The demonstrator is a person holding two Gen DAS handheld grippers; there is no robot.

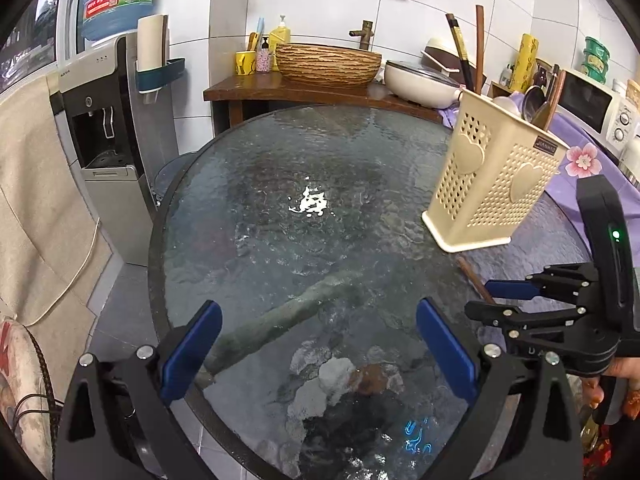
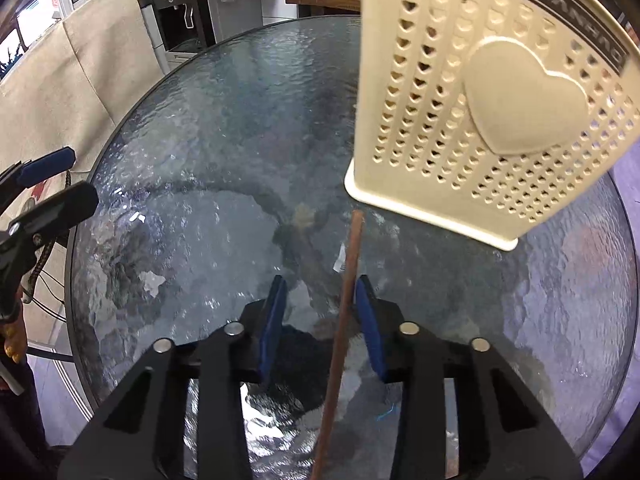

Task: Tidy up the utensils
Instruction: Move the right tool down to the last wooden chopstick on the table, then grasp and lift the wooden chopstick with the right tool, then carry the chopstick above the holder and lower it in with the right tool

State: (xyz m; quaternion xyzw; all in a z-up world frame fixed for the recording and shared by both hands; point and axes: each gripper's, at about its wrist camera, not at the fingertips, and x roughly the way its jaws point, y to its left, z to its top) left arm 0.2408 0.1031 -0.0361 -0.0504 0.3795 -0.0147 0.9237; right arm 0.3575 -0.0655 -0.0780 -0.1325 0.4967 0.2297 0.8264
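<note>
A cream perforated utensil holder (image 1: 494, 178) with heart shapes stands on the round glass table (image 1: 280, 184), with several utensils (image 1: 540, 104) in it. It fills the upper right of the right wrist view (image 2: 492, 92). A brown wooden chopstick (image 2: 346, 300) lies on the glass just in front of the holder, between the jaws of my right gripper (image 2: 320, 300), which is open around it, the stick close to the right pad. It also shows in the left wrist view (image 1: 474, 278) under the right gripper (image 1: 496, 300). My left gripper (image 1: 318, 332) is open and empty above the table's near side.
A water dispenser (image 1: 108, 148) stands left of the table. A wooden sideboard (image 1: 256, 88) behind holds a woven bowl (image 1: 328, 64) and a white pan (image 1: 420, 80). A microwave (image 1: 592, 108) sits at the right on a purple cloth (image 1: 568, 136). The left gripper shows at the left in the right wrist view (image 2: 56, 184).
</note>
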